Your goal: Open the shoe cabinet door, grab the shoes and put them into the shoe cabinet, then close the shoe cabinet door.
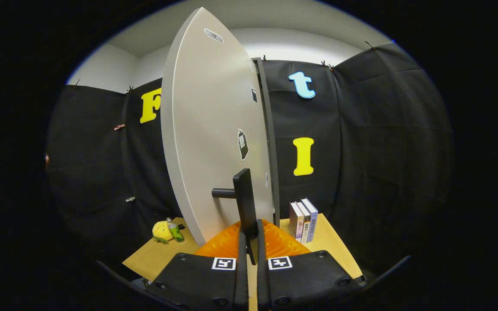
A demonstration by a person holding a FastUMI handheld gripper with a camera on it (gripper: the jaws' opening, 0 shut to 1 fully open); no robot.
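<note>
The shoe cabinet door (205, 129) is a tall pale grey panel standing edge-on just ahead of me, swung partway out from the dark cabinet frame (269, 129). A black bar handle (244, 201) juts from the door's lower part on a short stem. My gripper (251, 231) is shut on the lower end of this handle, whose bar runs down between the two fingers (227, 246). A small dark sticker (243, 144) sits on the door above the handle.
The cabinet stands on a wooden table (333, 248). Three upright books (303, 221) stand to the right of the frame. To the left of the door lie a yellow plush toy (161, 231) and a small green bottle (174, 232). Black cloth walls surround the table.
</note>
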